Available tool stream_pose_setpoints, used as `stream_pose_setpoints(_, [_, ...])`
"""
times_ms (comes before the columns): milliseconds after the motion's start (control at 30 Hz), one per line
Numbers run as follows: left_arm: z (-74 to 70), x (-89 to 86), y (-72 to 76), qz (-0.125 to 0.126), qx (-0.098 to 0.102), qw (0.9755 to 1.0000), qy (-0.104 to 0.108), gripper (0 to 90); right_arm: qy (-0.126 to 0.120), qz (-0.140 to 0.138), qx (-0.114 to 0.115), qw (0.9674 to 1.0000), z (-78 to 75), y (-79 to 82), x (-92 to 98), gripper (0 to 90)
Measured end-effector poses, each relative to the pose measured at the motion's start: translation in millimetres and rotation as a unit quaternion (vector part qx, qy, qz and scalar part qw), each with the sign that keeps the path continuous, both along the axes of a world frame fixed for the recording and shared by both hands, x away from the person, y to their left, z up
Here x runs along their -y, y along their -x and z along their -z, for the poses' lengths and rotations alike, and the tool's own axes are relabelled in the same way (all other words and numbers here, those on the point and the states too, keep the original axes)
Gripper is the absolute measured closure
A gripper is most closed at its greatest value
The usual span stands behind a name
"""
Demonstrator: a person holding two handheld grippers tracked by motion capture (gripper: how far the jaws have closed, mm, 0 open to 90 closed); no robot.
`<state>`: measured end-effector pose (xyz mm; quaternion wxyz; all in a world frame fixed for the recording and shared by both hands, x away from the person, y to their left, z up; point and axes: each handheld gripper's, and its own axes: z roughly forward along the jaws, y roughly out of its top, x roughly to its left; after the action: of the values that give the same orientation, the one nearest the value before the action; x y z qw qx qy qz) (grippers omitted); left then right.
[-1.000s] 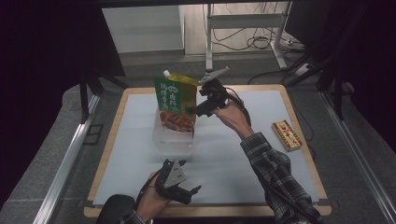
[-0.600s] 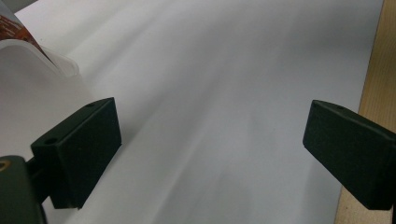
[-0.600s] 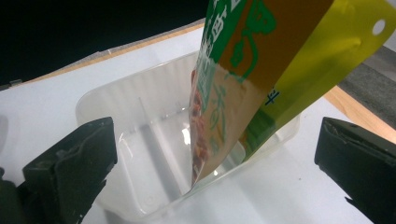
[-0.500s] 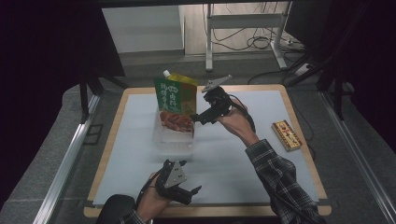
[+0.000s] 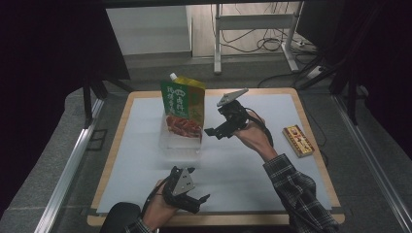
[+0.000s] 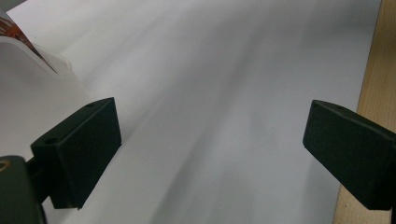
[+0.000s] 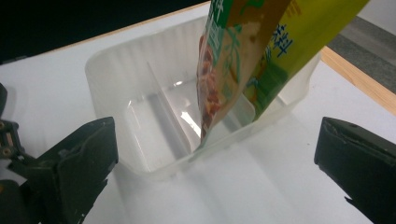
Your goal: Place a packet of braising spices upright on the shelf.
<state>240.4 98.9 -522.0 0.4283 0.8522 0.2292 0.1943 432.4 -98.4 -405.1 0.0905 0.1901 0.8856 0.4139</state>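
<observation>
I hold a claw in each hand over a white surface (image 5: 272, 160) with a wooden rim. My right claw (image 5: 217, 131) hangs just to the 3 o'clock side of a standing pouch (image 5: 182, 104), its jaws spread wide and holding nothing. My left claw (image 5: 198, 200) rests low near the surface's 6 o'clock edge, well apart from the work, its jaws also spread and empty. I judge the step in hand to be the placing of the pouch into a clear plastic tray (image 5: 170, 144): the pouch stands in it and my right claw is free of it. The next move, as I judge it, calls for drawing my right claw clear toward 3 o'clock without brushing the pouch, which looks easy to tip. The pouch is a soft stand-up bag, green on its upper part with a yellow side and a white spout at its top corner, and a picture of red food low on its front. In the right gripper view the pouch (image 7: 243, 60) leans slightly, its bottom edge down inside the tray (image 7: 116, 79), beside a low divider rib that splits the tray into compartments. The tray sits near the surface's centre, toward 11 o'clock. A small red and gold box (image 5: 298, 141) lies at 3 o'clock, untouched.
</observation>
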Motion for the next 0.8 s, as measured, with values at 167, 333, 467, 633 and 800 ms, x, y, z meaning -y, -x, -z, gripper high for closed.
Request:
stream_pose_setpoints(167, [-0.2, -0.6, -0.2, -0.002, 0.0, 1.0, 0.003, 4.0, -0.004, 0.006, -0.003, 1.0, 7.0, 3.8, 10.5, 0.0])
stream_pose_setpoints(333, [0.2, -0.4, -0.5, -0.003, -0.001, 1.0, 0.003, 4.0, 0.003, 0.018, -0.006, 0.9998, 15.1, 7.6, 24.1, 0.3])
stream_pose_setpoints(467, [0.2, -0.4, -0.7, -0.002, -0.002, 1.0, 0.003, 4.0, 0.0, 0.028, 0.003, 0.9996, 19.1, 10.9, 33.1, 0.0])
stream_pose_setpoints(633, [0.5, -0.3, -0.8, -0.003, -0.002, 1.0, 0.003, 4.0, -0.028, 0.029, 0.006, 0.9992, 22.7, 15.7, 46.9, 0.0])
stream_pose_setpoints(800, [0.7, -0.1, -1.1, -0.001, -0.001, 1.0, 0.003, 4.0, -0.042, 0.041, 0.004, 0.9983, 26.1, 20.6, 60.3, 0.0])
